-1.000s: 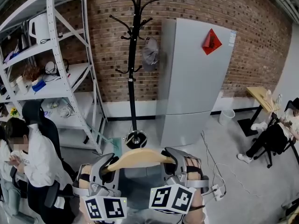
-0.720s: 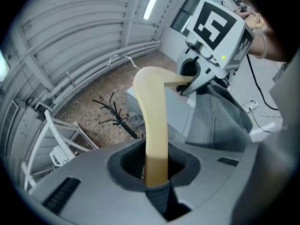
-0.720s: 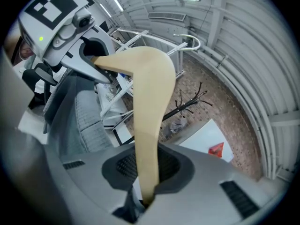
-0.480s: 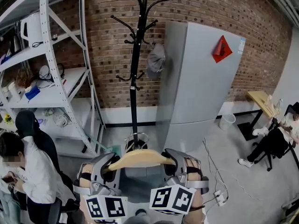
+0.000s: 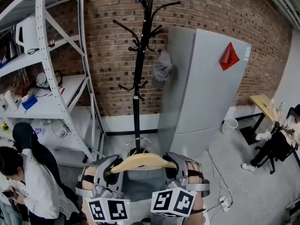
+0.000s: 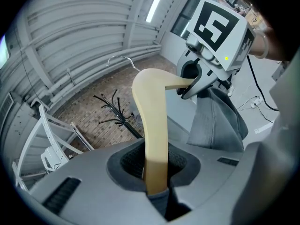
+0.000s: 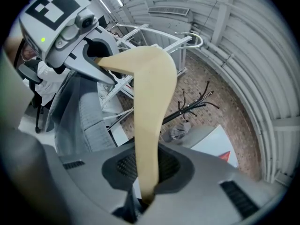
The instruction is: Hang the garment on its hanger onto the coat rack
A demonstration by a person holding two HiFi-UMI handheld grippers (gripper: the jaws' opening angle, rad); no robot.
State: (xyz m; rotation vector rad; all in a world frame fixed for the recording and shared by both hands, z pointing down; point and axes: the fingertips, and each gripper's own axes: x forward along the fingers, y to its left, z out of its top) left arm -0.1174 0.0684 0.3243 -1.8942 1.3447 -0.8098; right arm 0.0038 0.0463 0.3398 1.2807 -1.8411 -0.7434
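A pale wooden hanger (image 5: 140, 161) with a metal hook (image 5: 139, 139) is held level between my two grippers, and a grey garment (image 5: 140, 185) hangs below it. My left gripper (image 5: 111, 166) is shut on the hanger's left end and my right gripper (image 5: 169, 163) on its right end. In the left gripper view the wood (image 6: 152, 125) runs out of the jaws toward the right gripper (image 6: 211, 36). The right gripper view shows the same bar (image 7: 150, 107) reaching the left gripper (image 7: 70, 27). The black coat rack (image 5: 138, 69) stands straight ahead by the brick wall, beyond the hook.
A grey cap (image 5: 161, 68) hangs on one of the rack's right-side pegs. White metal shelving (image 5: 56, 78) stands to the left and a tall grey cabinet (image 5: 206, 88) to the right. One person (image 5: 23, 182) sits at lower left, another (image 5: 276, 144) at far right. A power strip (image 5: 224, 201) lies on the floor.
The coat rack has grown larger and shifted slightly right in the head view as both grippers carried the hanger toward it. Grips are unchanged.
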